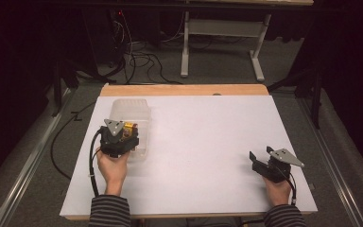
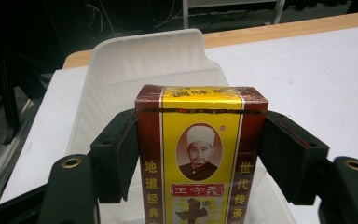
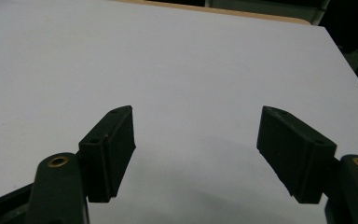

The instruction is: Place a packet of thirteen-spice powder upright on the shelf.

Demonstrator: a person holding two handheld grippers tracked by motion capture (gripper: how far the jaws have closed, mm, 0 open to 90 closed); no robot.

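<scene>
i hold the seasoning box (image 2: pixel 200 158) between the jaws of the left gripper (image 1: pixel 119 140), over the clear plastic bin (image 2: pixel 121 65) at the near left of the desk (image 1: pixel 208 142). the box stands upright, gripped on both side faces. my judgement: to place it well, i lower it straight, keep it level, clear the bin walls, then release only once it rests on the bin floor. the right gripper (image 3: pixel 196 154) idles near right, jaws wide, holding nothing.

The box (image 2: pixel 200 158) is glossy printed card. The bin (image 2: pixel 154 60) is smooth, translucent plastic. The table (image 1: pixel 208 142) has a matt white top with a wood far edge.
</scene>
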